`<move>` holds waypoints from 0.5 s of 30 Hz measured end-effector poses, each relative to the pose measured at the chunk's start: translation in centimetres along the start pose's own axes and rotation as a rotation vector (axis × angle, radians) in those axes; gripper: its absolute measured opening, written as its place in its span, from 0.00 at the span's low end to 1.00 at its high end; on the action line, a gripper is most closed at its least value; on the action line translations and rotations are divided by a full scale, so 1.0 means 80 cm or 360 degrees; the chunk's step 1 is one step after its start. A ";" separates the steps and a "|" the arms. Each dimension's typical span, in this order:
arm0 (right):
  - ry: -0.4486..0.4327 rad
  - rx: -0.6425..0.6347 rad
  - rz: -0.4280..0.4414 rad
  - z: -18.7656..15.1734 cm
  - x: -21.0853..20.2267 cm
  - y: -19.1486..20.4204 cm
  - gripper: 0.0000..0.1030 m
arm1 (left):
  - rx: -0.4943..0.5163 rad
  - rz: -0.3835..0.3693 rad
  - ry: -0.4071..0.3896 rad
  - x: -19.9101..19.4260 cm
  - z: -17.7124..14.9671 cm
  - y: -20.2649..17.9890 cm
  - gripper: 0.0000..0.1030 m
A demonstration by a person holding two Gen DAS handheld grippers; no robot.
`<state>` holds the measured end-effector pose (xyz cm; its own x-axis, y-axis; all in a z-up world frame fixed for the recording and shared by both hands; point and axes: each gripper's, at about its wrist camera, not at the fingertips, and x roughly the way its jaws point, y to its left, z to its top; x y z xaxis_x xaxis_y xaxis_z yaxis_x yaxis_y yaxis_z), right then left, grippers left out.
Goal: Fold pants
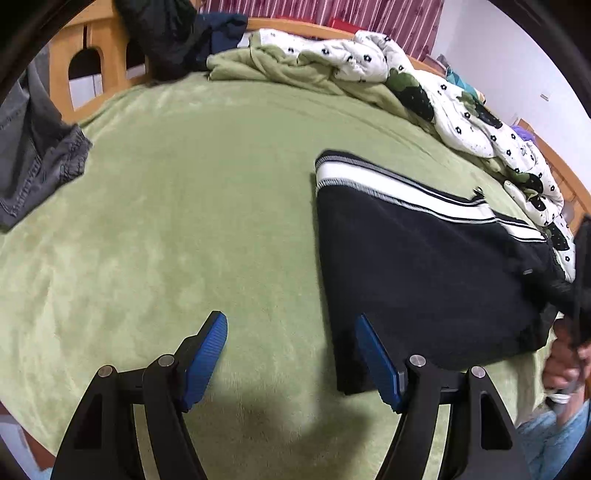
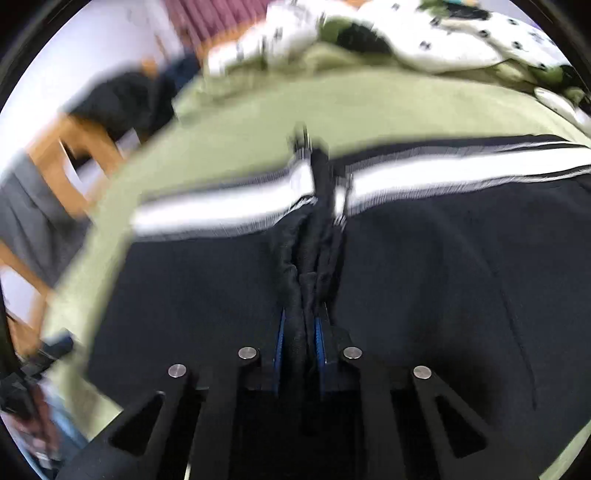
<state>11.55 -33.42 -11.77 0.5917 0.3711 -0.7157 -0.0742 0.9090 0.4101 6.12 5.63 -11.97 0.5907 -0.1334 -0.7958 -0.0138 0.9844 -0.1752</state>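
Note:
Black pants (image 1: pixel 424 266) with a white side stripe lie folded on the green blanket, right of centre in the left wrist view. My left gripper (image 1: pixel 291 332) is open just above the blanket, its right blue pad at the near left edge of the pants, with nothing between the pads. At the far right a person's hand (image 1: pixel 565 362) holds dark cloth. The right wrist view is blurred: my right gripper (image 2: pixel 301 325) is shut on a bunched ridge of the black pants (image 2: pixel 424 280), and cloth rises between the blue pads toward the white stripe.
A green blanket (image 1: pixel 184 206) covers the bed. A rumpled white and green floral quilt (image 1: pixel 424 88) runs along the far and right sides. Grey trousers (image 1: pixel 33 158) lie at the left edge, dark clothes (image 1: pixel 173 33) on the wooden bed frame behind.

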 end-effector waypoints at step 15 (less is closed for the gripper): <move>0.0078 -0.0322 -0.0296 -0.055 -0.030 0.010 0.24 | -0.0036 -0.0170 0.0176 0.057 -0.018 -0.034 0.77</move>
<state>6.49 -32.79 -12.21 0.5711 0.1987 -0.7965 -0.1297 0.9799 0.1514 7.68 2.17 -15.92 0.4973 -0.2503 -0.8307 0.0253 0.9613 -0.2745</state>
